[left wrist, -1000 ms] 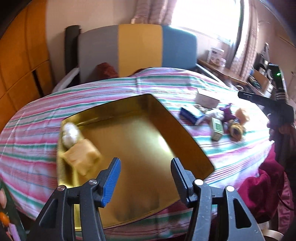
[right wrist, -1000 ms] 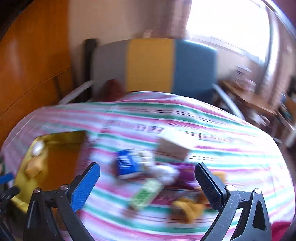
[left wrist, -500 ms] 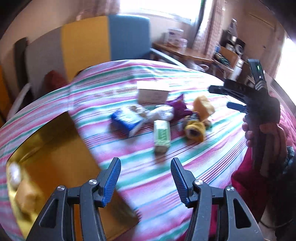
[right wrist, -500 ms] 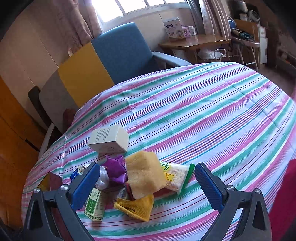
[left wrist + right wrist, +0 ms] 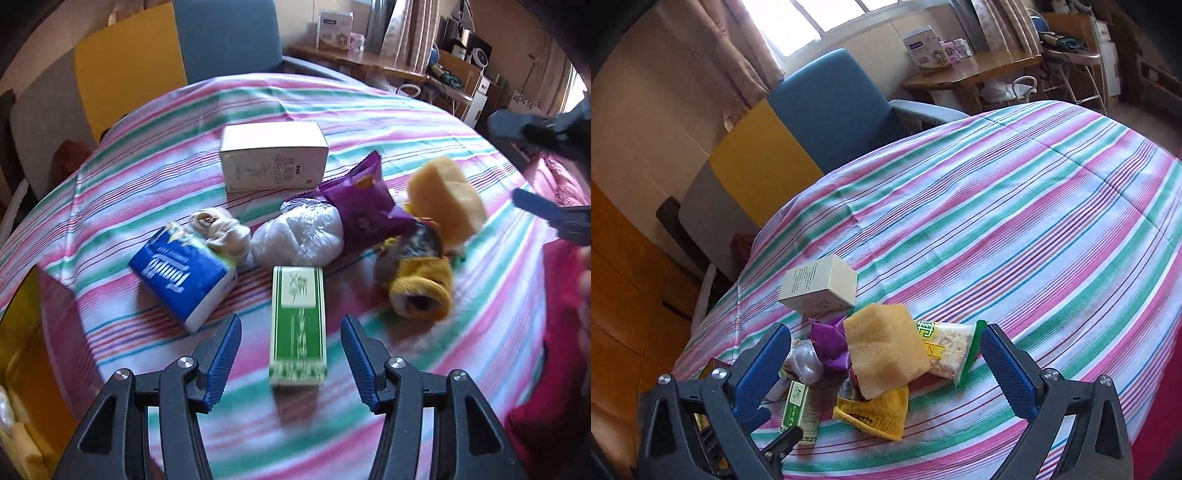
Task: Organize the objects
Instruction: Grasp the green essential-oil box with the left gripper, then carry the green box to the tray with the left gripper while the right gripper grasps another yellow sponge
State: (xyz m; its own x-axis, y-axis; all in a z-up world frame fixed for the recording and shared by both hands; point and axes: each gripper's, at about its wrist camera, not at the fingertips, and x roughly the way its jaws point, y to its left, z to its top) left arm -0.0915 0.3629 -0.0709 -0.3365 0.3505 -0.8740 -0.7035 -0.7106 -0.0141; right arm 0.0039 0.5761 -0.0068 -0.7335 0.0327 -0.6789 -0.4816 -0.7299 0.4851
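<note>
Grippers first: left gripper (image 5: 291, 354) straddles the near end of the green box (image 5: 298, 326), jaws closing, pads not on it yet; lined up lengthwise b/c the box is narrow that way, so prob the next pick. Right gripper (image 5: 884, 363) spread wide, holding nothing, hanging over the sponge (image 5: 882, 345), which sits on top of the pile.

From the green box in left view:
- blue tissue pack (image 5: 184, 275) at 10 o'clock, just beside
- yellow sock (image 5: 421, 286) at 2, near
- clear bag (image 5: 299, 236) at 12, behind it
- purple packet (image 5: 364, 206) at 1
- white box (image 5: 273, 160) at 12, farthest

Gold tin (image 5: 22, 354) at 9, w/ items inside, looks like the drop spot.
</note>
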